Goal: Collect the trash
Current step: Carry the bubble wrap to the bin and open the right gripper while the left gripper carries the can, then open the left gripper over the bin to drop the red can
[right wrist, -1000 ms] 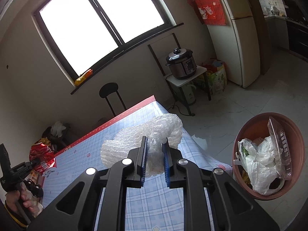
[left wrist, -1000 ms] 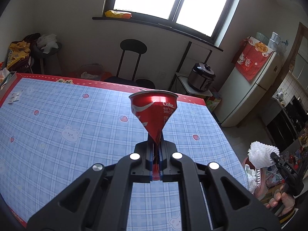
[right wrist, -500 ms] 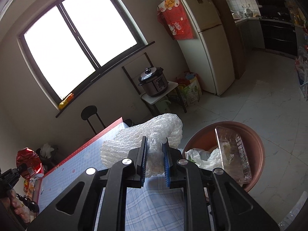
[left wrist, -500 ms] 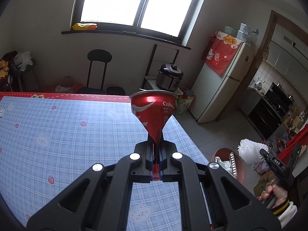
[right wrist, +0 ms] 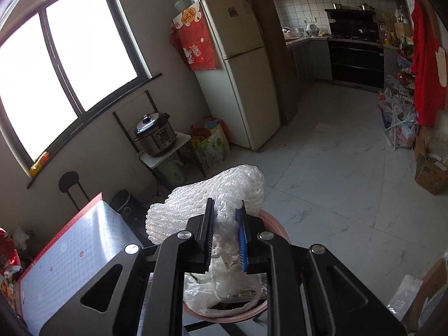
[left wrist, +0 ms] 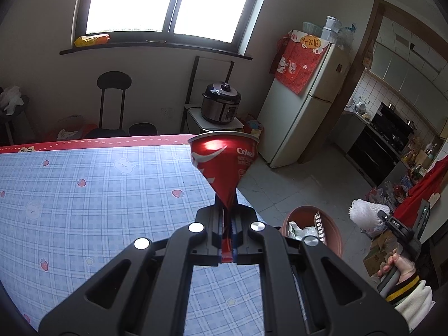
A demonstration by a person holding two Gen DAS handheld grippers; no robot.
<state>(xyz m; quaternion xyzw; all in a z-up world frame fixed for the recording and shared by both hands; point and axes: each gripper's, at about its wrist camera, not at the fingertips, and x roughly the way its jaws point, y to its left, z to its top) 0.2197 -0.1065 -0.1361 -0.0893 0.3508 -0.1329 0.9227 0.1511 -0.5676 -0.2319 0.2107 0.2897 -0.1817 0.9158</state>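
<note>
At the centre of the left wrist view, the left gripper (left wrist: 227, 224) pinches a crushed red cola can (left wrist: 224, 165) above the checked table (left wrist: 98, 196); the brown trash bin (left wrist: 333, 232) sits lower right; in the right wrist view, at lower centre, the right gripper (right wrist: 226, 221) clamps a wad of bubble wrap (right wrist: 207, 196) over the bin.

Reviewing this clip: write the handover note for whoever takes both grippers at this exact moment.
Left gripper: shut on the crushed Coke can, held above the table's corner, not yet at the bin.
Right gripper: shut on a bubble wrap wad, held directly over the brown trash bin on the floor beside the table.
Done: the bin already holds a white plastic bag and a clear plastic tray.
Left: open the right fingers to drop the wrap, then bring the can over the bin and release it.
</note>
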